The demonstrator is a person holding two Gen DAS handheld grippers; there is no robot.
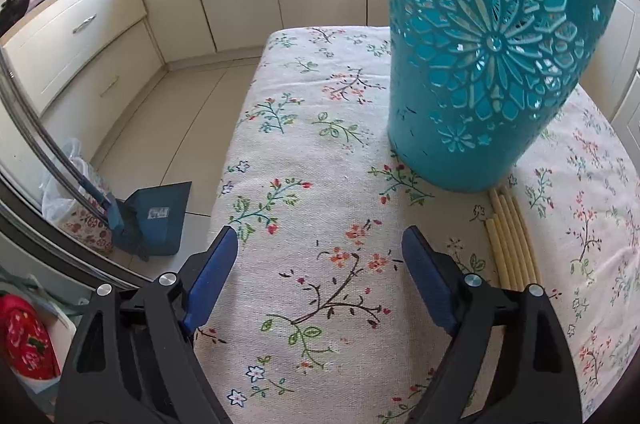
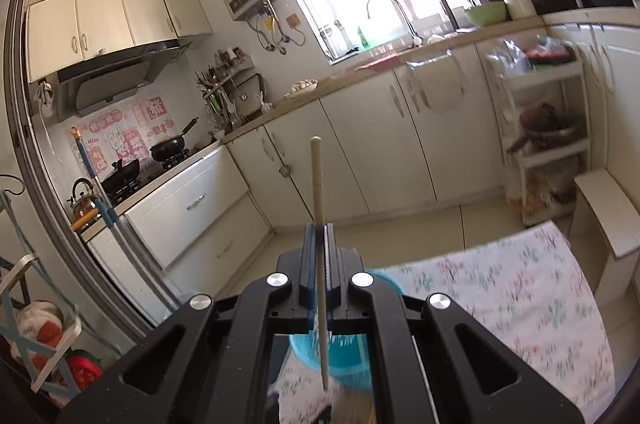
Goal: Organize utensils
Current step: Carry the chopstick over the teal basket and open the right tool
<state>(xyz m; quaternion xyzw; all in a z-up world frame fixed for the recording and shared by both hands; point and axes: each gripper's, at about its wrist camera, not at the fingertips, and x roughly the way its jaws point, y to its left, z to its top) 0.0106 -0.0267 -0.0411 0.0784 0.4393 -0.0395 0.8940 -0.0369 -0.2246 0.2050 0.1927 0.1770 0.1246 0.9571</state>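
Pale chopstick point(image 2: 319, 224) pinched in right gripper point(image 2: 319, 236), left gripper point(image 1: 320, 244) wide, empty

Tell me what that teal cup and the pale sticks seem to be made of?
Teal cup: likely moulded plastic, matt, its wall pierced with neat flower cutouts. Pale sticks, apparently chopsticks: smooth cream rods, perhaps bamboo or plastic; the look leaves it open.

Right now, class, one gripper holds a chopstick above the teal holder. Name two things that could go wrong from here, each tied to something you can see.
1. The right gripper pinches a single chopstick only at mid-length; it might pivot or slip and miss the teal holder below.
2. The tall teal holder stands on soft tablecloth, and the loose chopsticks lie against its base. The open left gripper could nudge it over.
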